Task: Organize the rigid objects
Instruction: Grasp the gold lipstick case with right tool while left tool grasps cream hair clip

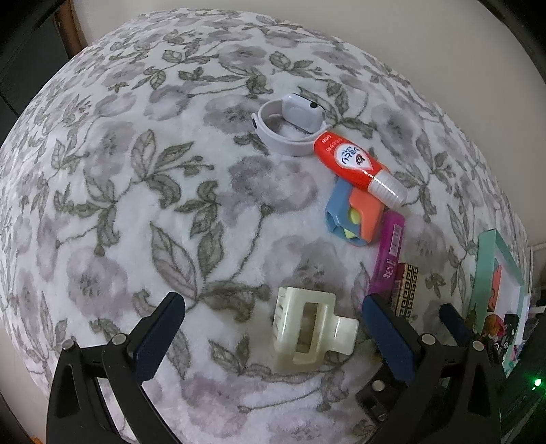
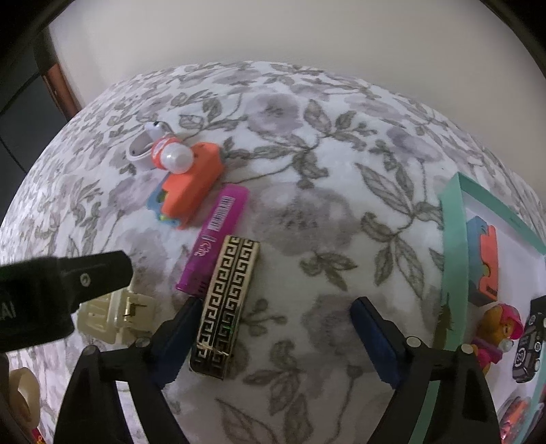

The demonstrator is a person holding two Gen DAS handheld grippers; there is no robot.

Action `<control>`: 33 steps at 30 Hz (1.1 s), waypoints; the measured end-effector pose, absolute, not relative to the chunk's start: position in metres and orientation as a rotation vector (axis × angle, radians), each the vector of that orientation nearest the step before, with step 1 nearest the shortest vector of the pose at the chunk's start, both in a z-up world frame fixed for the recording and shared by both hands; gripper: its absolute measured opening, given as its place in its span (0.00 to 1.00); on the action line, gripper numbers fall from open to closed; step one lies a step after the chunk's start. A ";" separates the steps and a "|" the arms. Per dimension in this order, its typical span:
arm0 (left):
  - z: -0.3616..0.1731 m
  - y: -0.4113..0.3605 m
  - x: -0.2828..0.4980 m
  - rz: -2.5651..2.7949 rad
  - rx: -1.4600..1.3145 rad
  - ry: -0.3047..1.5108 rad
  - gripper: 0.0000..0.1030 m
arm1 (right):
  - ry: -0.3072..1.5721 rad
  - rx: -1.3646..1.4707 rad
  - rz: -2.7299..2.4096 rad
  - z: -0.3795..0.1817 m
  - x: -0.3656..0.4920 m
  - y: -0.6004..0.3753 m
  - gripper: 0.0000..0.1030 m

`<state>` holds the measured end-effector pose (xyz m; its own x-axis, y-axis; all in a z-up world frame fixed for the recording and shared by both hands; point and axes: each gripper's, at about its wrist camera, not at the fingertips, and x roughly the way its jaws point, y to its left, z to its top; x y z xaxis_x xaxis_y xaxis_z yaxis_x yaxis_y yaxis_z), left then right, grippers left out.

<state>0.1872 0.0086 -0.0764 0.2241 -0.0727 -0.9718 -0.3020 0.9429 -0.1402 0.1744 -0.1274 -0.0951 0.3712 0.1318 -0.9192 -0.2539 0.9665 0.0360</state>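
Much open blanket (image 1: 143, 177) is seen left of and beyond the objects; the fabric edge meets a pale wall (image 2: 273, 30) at the far side, with dark furniture (image 1: 27, 68) at the far left. Whether a bed or a worktop lies beneath the floral blanket cannot be told.

The left tool (image 1: 273, 328) is held wide, pointing steeply down, with the cream hair claw (image 1: 307, 331) lying between its pads, not pressed. The right tool (image 2: 276, 331) is also wide; the black-and-gold patterned box (image 2: 225, 304) lies between the jaws, right against the left finger (image 2: 177, 334), though contact is uncertain; the right finger is well apart from it.

A row is formed to the far side: a magenta box (image 2: 218, 235) just beside the patterned box, then an orange-and-blue block (image 2: 191, 191), a red tube with white cap (image 1: 355, 164) lying across it, and a pale smartwatch (image 1: 290, 126) touching the tube's end.

On the right, a teal-rimmed tray (image 2: 454, 246) bounds the free space; inside are another orange-and-blue block (image 2: 484, 259), a small figure with a pink cap (image 2: 498, 328) and a dark toy car (image 2: 529, 345). A tape roll (image 2: 20, 396) is seen at the lower left edge of the right wrist view.
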 end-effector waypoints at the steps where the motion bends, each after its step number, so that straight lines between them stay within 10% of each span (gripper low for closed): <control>1: -0.077 0.007 0.188 0.160 -0.325 1.343 1.00 | 1.166 -0.118 0.242 -0.095 0.174 -0.129 0.85; 16: -0.100 -0.024 0.193 0.143 -0.235 1.397 1.00 | 1.170 -0.055 0.197 -0.089 0.181 -0.156 0.51; 33: -0.121 -0.040 0.193 0.136 -0.162 1.401 0.88 | 1.173 0.010 0.219 -0.089 0.185 -0.170 0.40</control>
<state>0.1926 -0.0404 -0.1214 0.1644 -0.0010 -0.9864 -0.1909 0.9811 -0.0328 0.1846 -0.1695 -0.0888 0.3686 0.1757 -0.9128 -0.1653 0.9787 0.1216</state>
